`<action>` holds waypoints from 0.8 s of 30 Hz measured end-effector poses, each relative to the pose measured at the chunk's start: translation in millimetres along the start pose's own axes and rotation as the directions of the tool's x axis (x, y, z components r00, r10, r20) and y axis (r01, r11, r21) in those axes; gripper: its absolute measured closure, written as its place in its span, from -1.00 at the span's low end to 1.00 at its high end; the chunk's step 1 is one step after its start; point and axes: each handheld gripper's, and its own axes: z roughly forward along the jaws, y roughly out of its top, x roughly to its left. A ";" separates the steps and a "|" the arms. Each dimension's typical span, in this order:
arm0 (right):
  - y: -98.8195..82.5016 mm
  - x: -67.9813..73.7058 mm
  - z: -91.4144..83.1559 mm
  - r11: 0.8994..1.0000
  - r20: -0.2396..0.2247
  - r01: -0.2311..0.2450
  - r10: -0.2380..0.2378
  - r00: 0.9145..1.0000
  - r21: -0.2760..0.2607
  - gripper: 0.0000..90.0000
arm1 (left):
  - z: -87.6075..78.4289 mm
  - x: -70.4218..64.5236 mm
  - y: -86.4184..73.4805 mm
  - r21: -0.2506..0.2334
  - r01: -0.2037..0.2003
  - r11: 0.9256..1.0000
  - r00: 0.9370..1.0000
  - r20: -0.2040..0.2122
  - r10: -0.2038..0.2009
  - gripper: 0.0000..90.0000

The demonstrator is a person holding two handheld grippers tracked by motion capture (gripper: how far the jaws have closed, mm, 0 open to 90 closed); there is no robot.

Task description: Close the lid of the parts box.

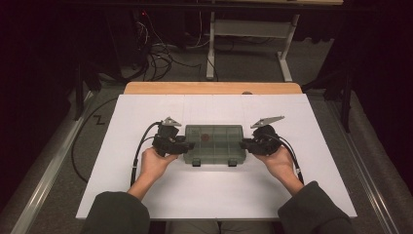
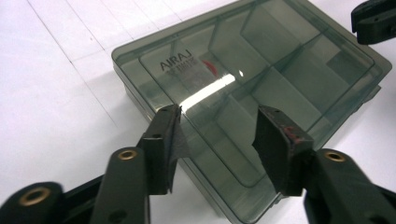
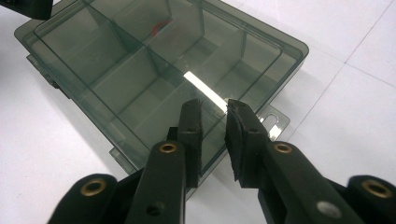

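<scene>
high view sits above your side, looking forward and down over the whole surface (image 1: 146,195). each tool camera rides close, looking along its jaws from opposite ends. all three share the compartment box (image 1: 214,144) (image 2: 261,79) (image 3: 154,79).

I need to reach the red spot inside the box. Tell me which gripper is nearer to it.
Left. The left gripper is at the box's left end, close to the red spot; the right gripper is at the far end.
</scene>
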 end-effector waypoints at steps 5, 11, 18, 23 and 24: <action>-0.1 -1.0 -3.7 1.000 0.001 -0.002 0.002 1.000 -0.017 0.64 | -2.4 -2.8 -0.3 -0.008 -0.027 1.000 0.999 -0.019 0.026 -0.03; -0.5 -1.8 -10.2 0.999 0.004 -0.006 0.007 1.000 -0.040 0.54 | -8.3 -3.6 -0.3 -0.036 -0.018 0.999 1.000 -0.010 0.018 -0.13; -3.1 -5.3 -19.6 0.998 0.001 -0.017 0.017 1.000 -0.069 0.51 | -16.9 -2.0 -1.1 -0.056 -0.008 0.998 1.000 -0.008 0.007 -0.17; -6.6 -6.8 -23.7 0.996 0.002 -0.019 0.019 1.000 -0.084 0.51 | -21.6 -4.7 -3.6 -0.072 -0.019 0.997 1.000 -0.026 0.017 -0.19; -7.2 -7.0 -24.6 0.996 0.002 -0.020 0.020 1.000 -0.085 0.50 | -22.3 -4.9 -4.0 -0.072 -0.021 0.997 0.999 -0.028 0.019 -0.19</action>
